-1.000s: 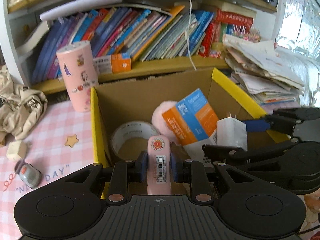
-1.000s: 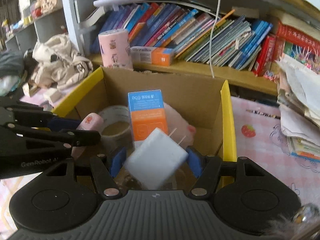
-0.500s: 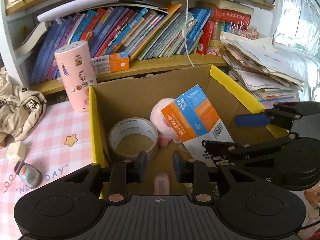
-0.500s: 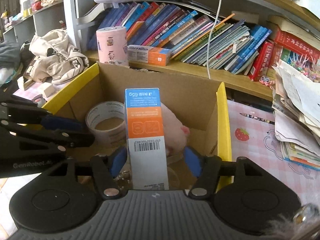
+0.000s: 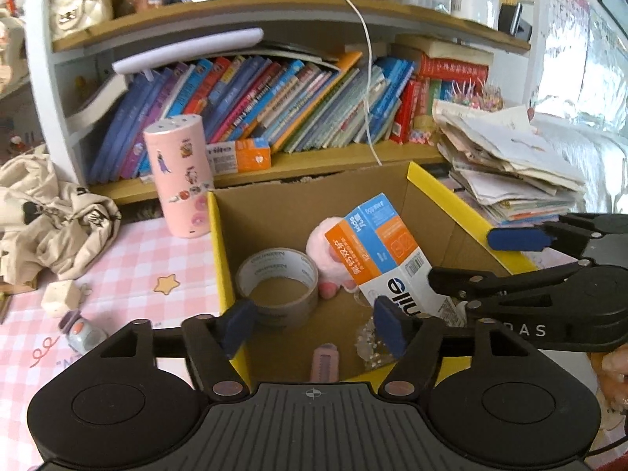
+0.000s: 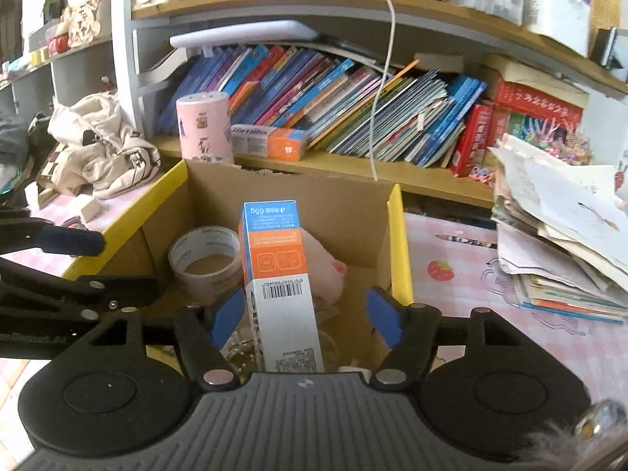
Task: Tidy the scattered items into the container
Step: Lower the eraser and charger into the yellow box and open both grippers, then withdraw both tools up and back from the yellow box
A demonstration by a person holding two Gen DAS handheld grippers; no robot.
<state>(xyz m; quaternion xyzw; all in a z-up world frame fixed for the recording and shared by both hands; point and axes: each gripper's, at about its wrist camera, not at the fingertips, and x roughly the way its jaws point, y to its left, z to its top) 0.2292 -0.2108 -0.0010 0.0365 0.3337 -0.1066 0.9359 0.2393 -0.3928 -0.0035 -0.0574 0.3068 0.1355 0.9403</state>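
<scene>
Your box (image 5: 219, 235), brown card with yellow rims, sits on the worktop (image 5: 137, 267) in front of the bookshelf. Inside it a tape roll (image 5: 276, 286) lies flat near the left wall. A pink puff (image 5: 324, 241) rests toward the back, and an orange-and-blue carton (image 6: 274, 263) leans over it, tilted, its white barcode end toward you. A small pink tube (image 5: 325, 363) lies on the box floor at the near edge, and a clump of clear beads (image 5: 369, 339) sits just right of it.

Your left gripper (image 5: 314, 324) hangs over the near left corner of the box; its jaws have just been opening and stand wide, with nothing pressed between them and the tube lying loose below. Your right gripper (image 6: 306, 314) hangs over the near right part of the box; its jaws have just been opening too, and the carton stands between them with a gap at each blue pad, so it is not gripped.

Outside the box, on the pink checked cloth, a pink canister (image 5: 180, 174) stands upright just beside the far left corner. A white block (image 5: 59, 298) and a small grey toy (image 5: 80, 331) lie to the left, near a crumpled cream bag (image 5: 51, 219). To the right a stack of papers (image 5: 510, 168) is piled up. Behind, slanting books (image 5: 274, 106) fill the shelf, and a white cable (image 5: 369, 78) hangs down in front of them.
</scene>
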